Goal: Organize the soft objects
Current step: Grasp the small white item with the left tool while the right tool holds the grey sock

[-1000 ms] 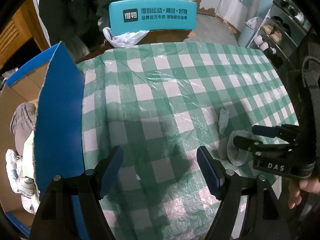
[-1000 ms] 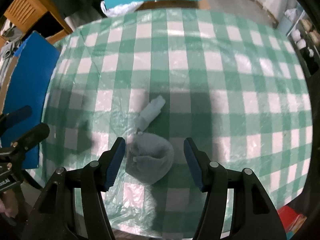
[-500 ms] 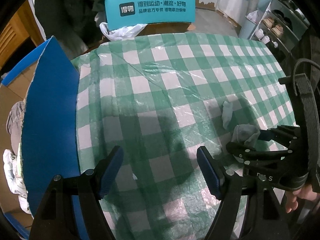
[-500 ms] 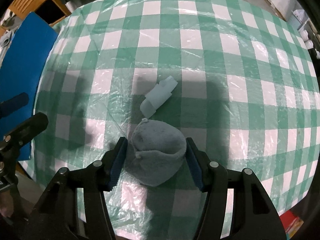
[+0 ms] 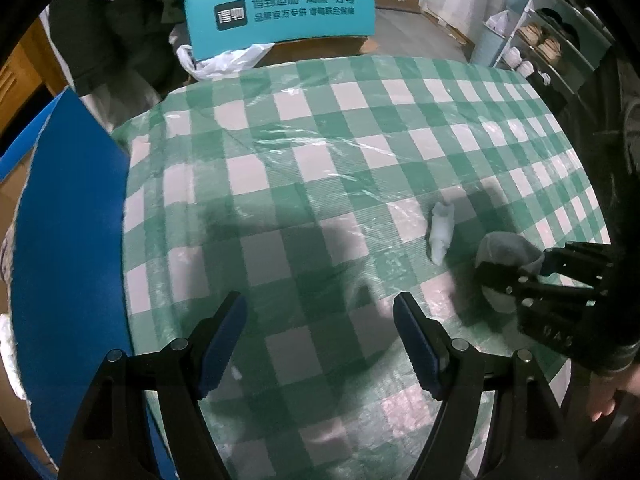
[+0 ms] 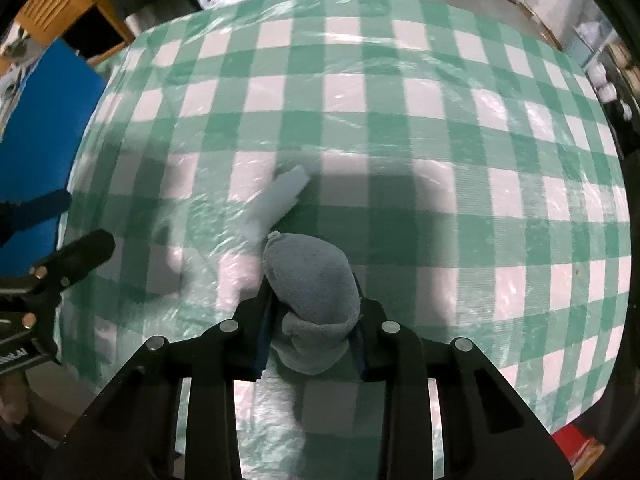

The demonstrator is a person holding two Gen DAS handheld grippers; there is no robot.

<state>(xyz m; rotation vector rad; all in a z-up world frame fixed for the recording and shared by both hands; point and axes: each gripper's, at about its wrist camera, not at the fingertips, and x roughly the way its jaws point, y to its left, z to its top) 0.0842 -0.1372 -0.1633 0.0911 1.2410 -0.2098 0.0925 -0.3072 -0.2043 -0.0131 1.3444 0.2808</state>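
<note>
My right gripper [image 6: 312, 316] is shut on a grey rolled sock [image 6: 312, 284] at the near edge of the green checked table [image 6: 400, 128]. The same sock [image 5: 504, 246] and right gripper [image 5: 520, 268] show at the right of the left wrist view. A small white rolled sock [image 6: 276, 200] lies just beyond the grey one, also in the left wrist view [image 5: 442, 232]. My left gripper [image 5: 320, 340] is open and empty above the table's near left part; its fingers [image 6: 76, 252] show at the left of the right wrist view.
A cardboard box with a blue flap [image 5: 68, 232] stands left of the table, with soft items inside. A teal chair back [image 5: 280, 12] and a white plastic bag [image 5: 224, 60] are at the far side. Shelves [image 5: 552, 52] stand at the far right.
My right gripper moved forward around the grey sock and closed on it. My left gripper stayed open and shifted slightly.
</note>
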